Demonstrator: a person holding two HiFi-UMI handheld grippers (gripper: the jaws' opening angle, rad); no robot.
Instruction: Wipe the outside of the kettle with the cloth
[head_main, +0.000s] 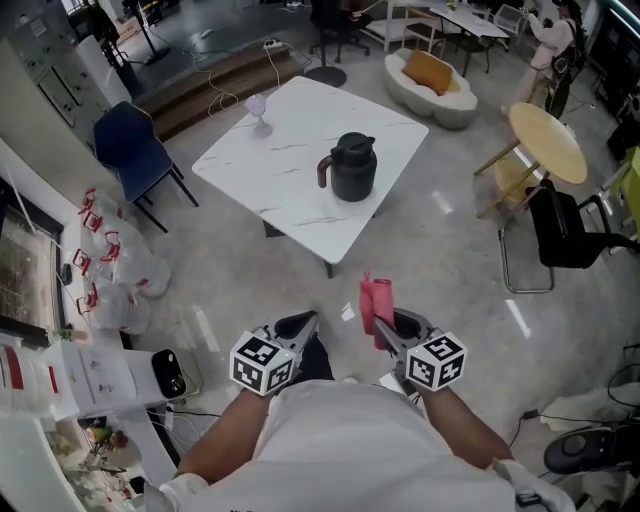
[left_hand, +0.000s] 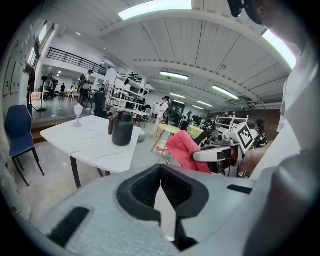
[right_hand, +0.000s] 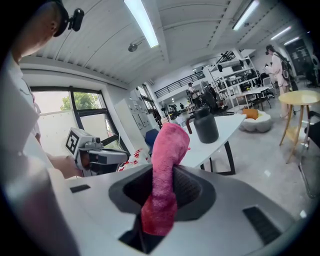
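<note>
Step in hand: approach, before any wiping; cloth gripped, kettle not yet reached.
Grip, left tongs (left_hand: 160, 186): pressed together, nothing between them.
Grip, right tongs (right_hand: 162, 197): clamped on the pink cloth (right_hand: 168, 165), most of it standing up past the pads, a short end hanging below.
Place of kettle (head_main: 352, 168): dark, upright, lid on, handle to the left in the head view; near the middle of the white surface (head_main: 270, 150), well apart from both tongs.
Also there: small pale glass (head_main: 258, 108) near the far corner.
Next move, judged: both tongs forward over the floor to the near edge; then the free cloth end laid flat against the kettle wall.
Likely need: left tongs opened first, to steady the handle or lid.
Risk: kettle sliding or tipping under sideways rubbing if unbraced.
</note>
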